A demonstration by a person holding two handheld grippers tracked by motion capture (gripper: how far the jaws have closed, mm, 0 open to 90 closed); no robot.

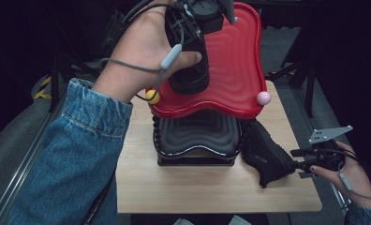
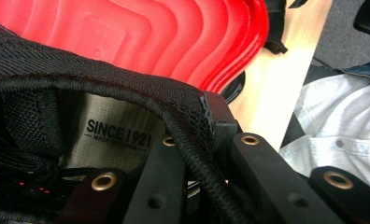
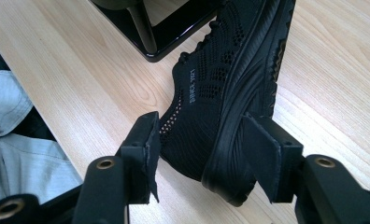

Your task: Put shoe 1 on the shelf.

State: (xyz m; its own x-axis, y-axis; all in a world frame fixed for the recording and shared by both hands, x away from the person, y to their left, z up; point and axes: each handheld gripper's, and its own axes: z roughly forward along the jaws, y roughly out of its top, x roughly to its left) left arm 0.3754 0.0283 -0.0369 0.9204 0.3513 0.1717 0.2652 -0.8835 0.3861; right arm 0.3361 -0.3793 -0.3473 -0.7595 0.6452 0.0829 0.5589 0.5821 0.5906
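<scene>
Setting: a small wooden table [image 1: 197,187] at centre frame carries a two-tier rack, with a red tray [image 1: 240,61] on top and a black tray [image 1: 197,133] beneath.
Left gripper [image 1: 186,47]: upper centre of the high view, over the red tray, jaws shut on the collar of one black shoe [image 2: 103,116]; a tongue label shows inside it.
Right gripper [image 3: 202,144]: lower right of the high view, jaws wide around the heel of a second black shoe [image 1: 265,152], which stands on edge on the table just beside the black tray.
Risk, left: held by thin collar fabric alone, the shoe could slip out or swing and catch the tray rim.
Risk, right: the sole-side pad sits on the curved heel, so the tilted shoe may twist free when lifted.
</scene>
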